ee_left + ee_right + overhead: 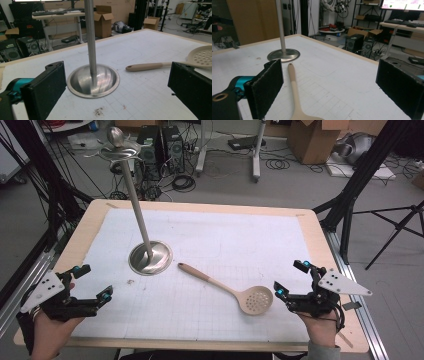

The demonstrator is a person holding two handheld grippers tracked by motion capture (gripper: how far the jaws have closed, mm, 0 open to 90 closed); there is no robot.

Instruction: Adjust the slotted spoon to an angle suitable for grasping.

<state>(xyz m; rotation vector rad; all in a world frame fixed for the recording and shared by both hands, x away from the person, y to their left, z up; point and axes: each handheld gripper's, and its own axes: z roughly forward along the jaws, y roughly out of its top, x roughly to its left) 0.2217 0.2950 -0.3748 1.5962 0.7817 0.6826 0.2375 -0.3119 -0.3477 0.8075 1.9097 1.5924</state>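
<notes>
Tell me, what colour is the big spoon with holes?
Beige; the slotted spoon shows best in the high view.

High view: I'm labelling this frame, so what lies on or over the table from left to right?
Left gripper → metal stand base → slotted spoon → right gripper.

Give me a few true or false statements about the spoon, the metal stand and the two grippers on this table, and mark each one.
1. The slotted spoon lies flat on the white mat. True.
2. The left gripper is shut on the spoon. False: it is open, apart from the spoon.
3. The metal stand stands upright on its round base. True.
4. The spoon's handle rests on the stand's base. False: it ends beside it, not touching.
5. The right gripper is open and empty. True.
</notes>
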